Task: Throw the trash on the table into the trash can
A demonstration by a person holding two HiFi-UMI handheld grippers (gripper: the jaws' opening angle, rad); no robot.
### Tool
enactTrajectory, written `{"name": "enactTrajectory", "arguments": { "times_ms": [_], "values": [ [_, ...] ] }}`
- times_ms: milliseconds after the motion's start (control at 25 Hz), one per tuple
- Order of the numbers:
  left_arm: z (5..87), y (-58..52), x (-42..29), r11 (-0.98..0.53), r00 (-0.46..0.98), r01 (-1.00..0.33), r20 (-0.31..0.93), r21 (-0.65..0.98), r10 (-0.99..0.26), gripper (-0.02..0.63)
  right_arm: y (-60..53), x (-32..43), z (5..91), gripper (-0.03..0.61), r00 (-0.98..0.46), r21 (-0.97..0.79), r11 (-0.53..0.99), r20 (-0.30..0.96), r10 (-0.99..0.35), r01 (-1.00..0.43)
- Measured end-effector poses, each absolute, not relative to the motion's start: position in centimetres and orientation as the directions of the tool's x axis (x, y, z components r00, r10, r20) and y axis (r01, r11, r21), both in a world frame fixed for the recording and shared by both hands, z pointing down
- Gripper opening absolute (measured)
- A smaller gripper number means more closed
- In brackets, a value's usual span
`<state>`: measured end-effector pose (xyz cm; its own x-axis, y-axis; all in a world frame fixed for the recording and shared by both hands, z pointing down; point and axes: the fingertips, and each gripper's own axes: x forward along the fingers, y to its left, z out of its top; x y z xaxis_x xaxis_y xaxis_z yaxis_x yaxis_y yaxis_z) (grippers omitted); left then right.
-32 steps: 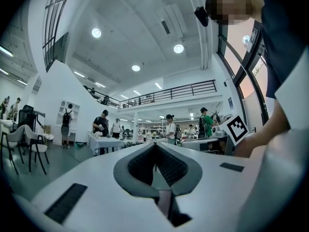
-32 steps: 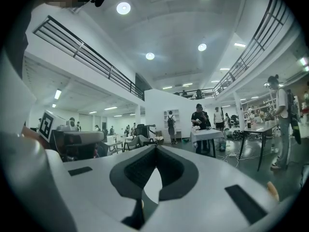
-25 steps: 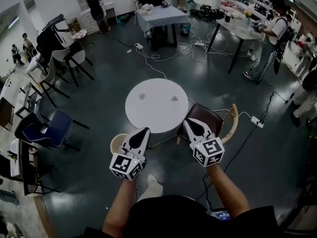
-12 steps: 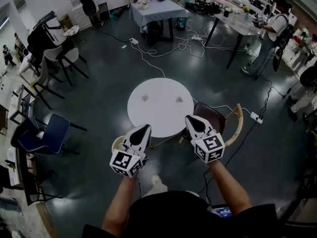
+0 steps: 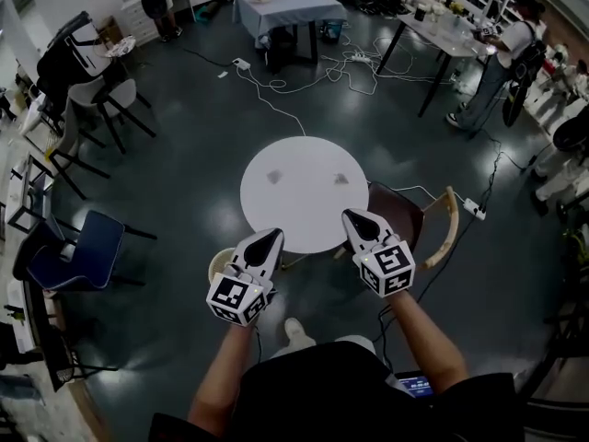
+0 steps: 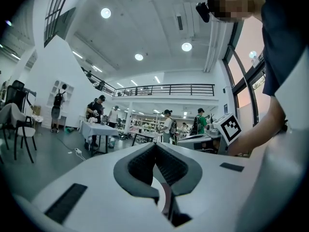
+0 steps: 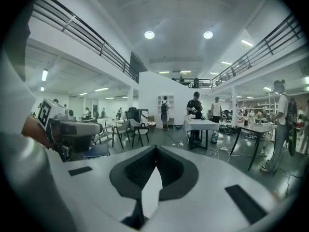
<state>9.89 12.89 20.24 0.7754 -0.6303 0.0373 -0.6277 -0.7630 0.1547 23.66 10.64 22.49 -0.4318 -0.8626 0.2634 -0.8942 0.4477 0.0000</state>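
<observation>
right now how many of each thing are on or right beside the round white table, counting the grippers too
trash pieces on the table: 2
round white table: 1
trash can: 1
brown chair: 1
grippers, the left gripper and the right gripper, both with jaws together: 2
total: 7

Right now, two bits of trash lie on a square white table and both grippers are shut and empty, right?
Not quite: the head view shows a round table, not a square one. Two bits of trash do lie on it, and the left gripper and right gripper are shut and empty.
</observation>
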Motion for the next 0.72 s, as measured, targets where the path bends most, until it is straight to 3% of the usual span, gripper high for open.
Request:
{"name": "enactTrajectory", "arguments": {
  "times_ms": [720],
  "values": [
    [23.6, 9.6, 8.6, -0.781, 0.803, -0.594, 0.085, 0.194, -0.590, 0.015, 6.9, 23.4, 26.8, 0.017, -0.387, -0.040, 0.397, 0.332, -0.860, -0.917]
  ]
}}
